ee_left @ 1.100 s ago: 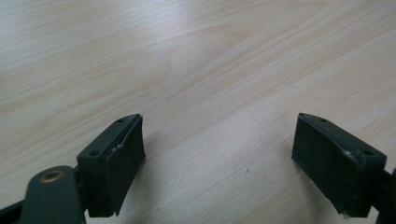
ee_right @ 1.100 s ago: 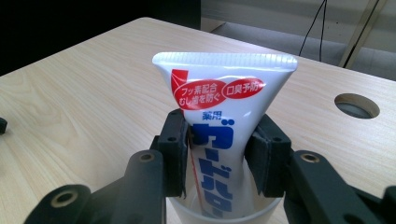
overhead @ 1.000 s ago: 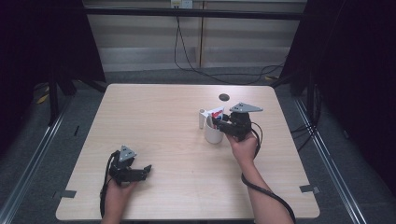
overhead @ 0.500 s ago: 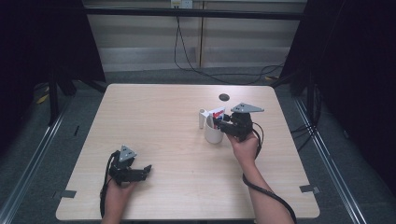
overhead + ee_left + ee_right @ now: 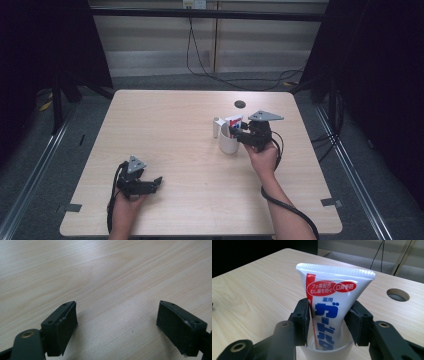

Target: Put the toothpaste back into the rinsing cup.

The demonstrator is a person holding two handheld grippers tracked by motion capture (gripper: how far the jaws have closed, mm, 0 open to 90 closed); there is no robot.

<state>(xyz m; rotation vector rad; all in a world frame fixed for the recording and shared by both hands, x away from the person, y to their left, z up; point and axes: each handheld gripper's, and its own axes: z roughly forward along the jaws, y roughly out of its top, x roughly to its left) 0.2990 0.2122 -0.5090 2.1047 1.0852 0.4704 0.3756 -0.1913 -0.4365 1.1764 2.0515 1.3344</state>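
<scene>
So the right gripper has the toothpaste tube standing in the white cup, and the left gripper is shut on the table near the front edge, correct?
Not quite. The left gripper is open, not shut: the left gripper view shows its jaws wide apart over bare table. The rest stands: the toothpaste tube stands in the white cup, between the right gripper's jaws, which have just been opening.

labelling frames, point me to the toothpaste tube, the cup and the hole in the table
toothpaste tube [image 5: 332, 302], right gripper view, printed front
cup [image 5: 228, 145], high view, white outer wall
hole in the table [image 5: 240, 104], high view, its dark middle
</scene>
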